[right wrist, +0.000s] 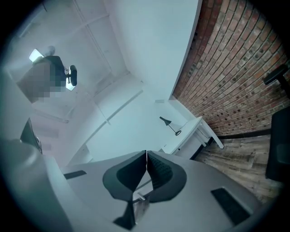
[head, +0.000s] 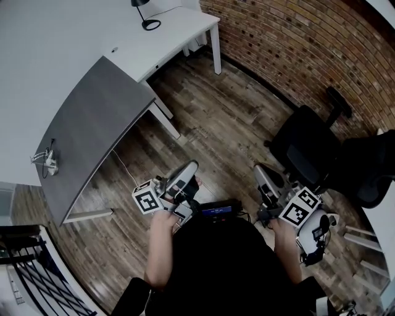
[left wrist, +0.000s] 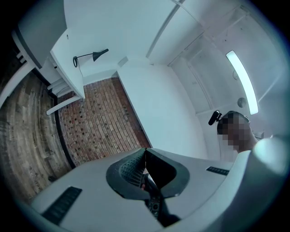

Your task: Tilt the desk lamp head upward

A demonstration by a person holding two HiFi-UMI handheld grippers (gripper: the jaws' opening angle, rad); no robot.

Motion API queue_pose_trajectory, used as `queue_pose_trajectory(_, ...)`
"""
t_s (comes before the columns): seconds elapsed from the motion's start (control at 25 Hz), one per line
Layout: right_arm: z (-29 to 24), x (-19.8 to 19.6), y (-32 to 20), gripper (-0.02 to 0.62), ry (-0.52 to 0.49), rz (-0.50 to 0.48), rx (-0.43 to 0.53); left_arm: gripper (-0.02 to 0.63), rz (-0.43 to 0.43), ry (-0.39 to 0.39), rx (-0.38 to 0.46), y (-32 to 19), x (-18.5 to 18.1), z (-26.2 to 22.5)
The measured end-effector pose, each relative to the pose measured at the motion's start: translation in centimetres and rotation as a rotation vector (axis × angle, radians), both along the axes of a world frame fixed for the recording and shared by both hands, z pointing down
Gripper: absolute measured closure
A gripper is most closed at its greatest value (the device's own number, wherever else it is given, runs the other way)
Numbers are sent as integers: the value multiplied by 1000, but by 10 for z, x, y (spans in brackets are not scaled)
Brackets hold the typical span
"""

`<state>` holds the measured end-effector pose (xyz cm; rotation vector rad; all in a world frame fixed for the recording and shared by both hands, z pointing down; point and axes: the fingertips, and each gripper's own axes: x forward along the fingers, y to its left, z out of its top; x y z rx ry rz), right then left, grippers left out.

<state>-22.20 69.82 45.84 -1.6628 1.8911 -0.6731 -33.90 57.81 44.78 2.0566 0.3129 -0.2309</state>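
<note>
Close against the person's body, the left gripper and right gripper both have their jaws pressed together on nothing. The black desk lamp stands well apart from them, on the far white desk. The approach likely comes first: pass the grey desk, open 1 gripper, steady the lamp base with the other, then nudge the lamp head up gently from beneath.
</note>
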Motion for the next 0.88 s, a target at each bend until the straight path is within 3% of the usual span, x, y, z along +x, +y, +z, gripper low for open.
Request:
queue_pose_trajectory(0.44, 10, 39, 33, 580, -63, 6, 35, 592, 0, -44, 31, 30, 27, 4)
queue_pose_trajectory(0.88, 17, 50, 2, 579, -42, 24, 8, 592, 41, -14, 3, -3, 59, 12)
